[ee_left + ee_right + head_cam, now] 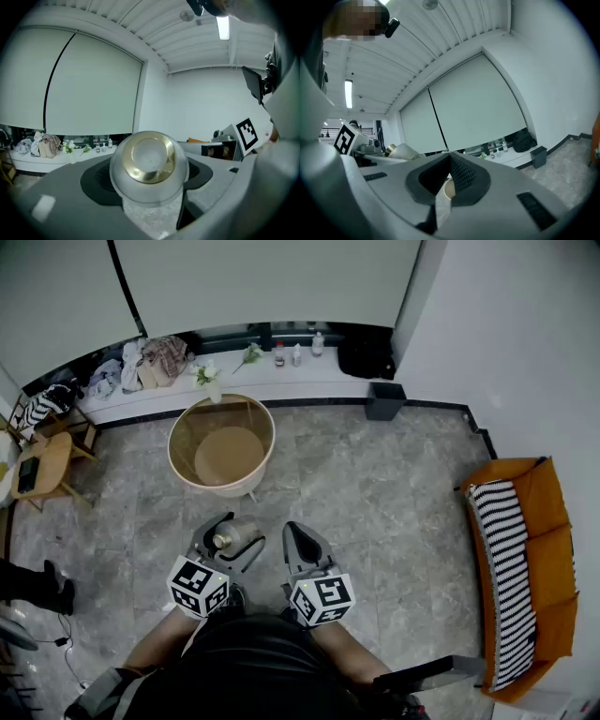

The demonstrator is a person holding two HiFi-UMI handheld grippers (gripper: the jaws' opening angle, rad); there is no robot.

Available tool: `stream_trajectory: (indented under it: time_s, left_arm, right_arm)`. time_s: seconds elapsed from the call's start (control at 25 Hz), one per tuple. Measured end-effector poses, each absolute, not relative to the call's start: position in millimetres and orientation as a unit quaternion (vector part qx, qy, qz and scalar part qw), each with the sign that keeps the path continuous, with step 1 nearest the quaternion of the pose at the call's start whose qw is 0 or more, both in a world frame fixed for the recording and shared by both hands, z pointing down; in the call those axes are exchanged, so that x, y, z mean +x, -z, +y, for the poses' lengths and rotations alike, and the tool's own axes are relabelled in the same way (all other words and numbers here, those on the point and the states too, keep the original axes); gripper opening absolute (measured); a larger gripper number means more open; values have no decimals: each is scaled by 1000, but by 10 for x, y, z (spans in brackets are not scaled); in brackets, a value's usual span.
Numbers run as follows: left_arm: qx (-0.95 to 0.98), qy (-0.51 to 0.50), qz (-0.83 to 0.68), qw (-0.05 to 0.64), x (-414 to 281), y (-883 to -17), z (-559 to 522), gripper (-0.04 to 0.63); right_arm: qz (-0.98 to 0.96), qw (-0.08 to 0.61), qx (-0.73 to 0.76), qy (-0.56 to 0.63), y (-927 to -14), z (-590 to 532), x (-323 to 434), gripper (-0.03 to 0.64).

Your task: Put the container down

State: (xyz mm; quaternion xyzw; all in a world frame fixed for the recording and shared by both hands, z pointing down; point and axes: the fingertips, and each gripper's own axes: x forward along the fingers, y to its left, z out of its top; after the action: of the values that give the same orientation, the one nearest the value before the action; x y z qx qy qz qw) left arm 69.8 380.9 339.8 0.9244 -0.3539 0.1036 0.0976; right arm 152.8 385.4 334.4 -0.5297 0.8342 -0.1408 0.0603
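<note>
The container (240, 536), a clear rounded bottle with a gold cap, lies on its side between the jaws of my left gripper (234, 532), held above the stone floor. In the left gripper view its gold end (149, 161) faces the camera and fills the gap of the left gripper (148, 177), with a dark pad against each side. My right gripper (293, 531) hangs just to the right of it, jaws together and nothing between them. From the right gripper view, the right gripper (450, 157) has its tips touching, and the container (402, 151) shows off to the left.
A round beige basket (184, 431) stands on the floor ahead. An orange sofa (546, 512) with a striped cushion lines the right wall. A wooden chair (42, 470) is at the left, a black bin (384, 399) by the far ledge with bottles (296, 354) and flowers.
</note>
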Motion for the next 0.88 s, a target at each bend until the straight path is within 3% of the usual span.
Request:
stream_trajectory:
  time_s: [0.44,0.88]
  left_arm:
    - [889,-181,-400,133,-188,-3942,4189,341]
    - [892,-173,-398,122,-635,-3870,3906,341]
  right_arm:
    - [847,10,-502,172,-3642,4147,699,2]
    - [833,31,-528,165,-3478,3828,384,2]
